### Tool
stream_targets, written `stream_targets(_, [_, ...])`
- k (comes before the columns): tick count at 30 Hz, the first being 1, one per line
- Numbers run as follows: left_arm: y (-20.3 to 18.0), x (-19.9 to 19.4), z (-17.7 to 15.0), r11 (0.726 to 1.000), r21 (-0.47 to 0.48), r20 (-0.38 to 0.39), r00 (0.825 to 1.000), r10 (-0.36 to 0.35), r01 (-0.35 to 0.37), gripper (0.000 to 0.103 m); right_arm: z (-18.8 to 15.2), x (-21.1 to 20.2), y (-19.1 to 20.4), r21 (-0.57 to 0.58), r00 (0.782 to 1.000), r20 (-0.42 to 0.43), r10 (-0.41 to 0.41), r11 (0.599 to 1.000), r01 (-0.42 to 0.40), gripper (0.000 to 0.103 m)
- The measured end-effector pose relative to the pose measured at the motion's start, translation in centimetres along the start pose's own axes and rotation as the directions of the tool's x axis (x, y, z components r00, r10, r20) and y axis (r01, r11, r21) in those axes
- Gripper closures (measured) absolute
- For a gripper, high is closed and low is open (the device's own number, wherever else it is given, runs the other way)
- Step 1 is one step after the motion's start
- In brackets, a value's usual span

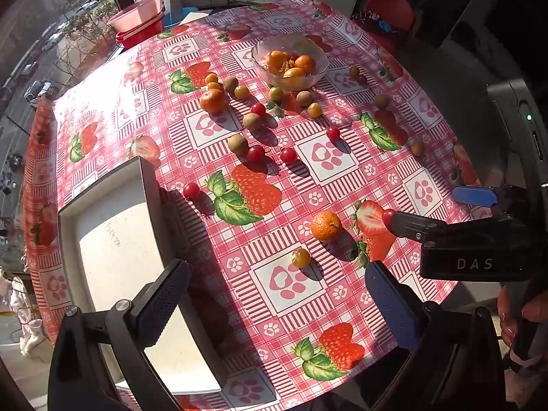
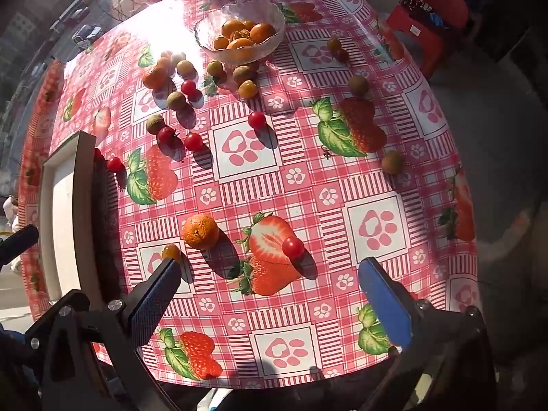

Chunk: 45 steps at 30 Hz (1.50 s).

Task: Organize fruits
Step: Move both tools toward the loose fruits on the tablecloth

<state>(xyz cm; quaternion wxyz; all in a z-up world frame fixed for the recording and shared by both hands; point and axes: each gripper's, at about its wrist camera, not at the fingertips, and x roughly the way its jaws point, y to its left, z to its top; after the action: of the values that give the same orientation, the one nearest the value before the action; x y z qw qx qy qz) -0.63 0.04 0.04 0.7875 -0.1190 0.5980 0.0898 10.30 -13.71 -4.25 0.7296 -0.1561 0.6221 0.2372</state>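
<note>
Loose fruit lies across the strawberry-print tablecloth: red cherry tomatoes, brown longans, yellow-orange small fruits and mandarins. A glass bowl at the far side holds several orange fruits. A white tray sits at the left. My left gripper is open and empty over the near table, close to a yellow fruit and a mandarin. My right gripper is open, with a red cherry tomato just ahead between its fingers, untouched.
A cluster of fruit lies near the bowl around another mandarin. Pink basins stand at the far left edge by a window. A red plastic stool stands beyond the table's right edge. Single longans lie toward the right edge.
</note>
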Motion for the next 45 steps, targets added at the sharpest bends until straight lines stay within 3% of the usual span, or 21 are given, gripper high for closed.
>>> stream_targets(19, [0.1, 0.5, 0.3, 0.999, -0.014, -0.032, 0.999, 0.035, -0.036, 0.000, -0.7, 0.1, 0.1, 0.008, 1.000, -0.005, -0.005, 1.000, 0.005, 0.000])
stream_targets(32, [0.5, 0.9, 0.0, 0.998, -0.030, 0.008, 0.998, 0.054, -0.054, 0.000, -1.0, 0.4, -0.5, 0.017, 1.000, -0.019, -0.018, 1.000, 0.018, 0.000])
stream_targets(45, [0.6, 1.7, -0.2, 0.997, -0.037, -0.057, 0.996, 0.066, -0.068, 0.000, -1.5, 1.0, -1.2, 0.034, 0.999, 0.000, -0.048, 0.998, 0.048, 0.000])
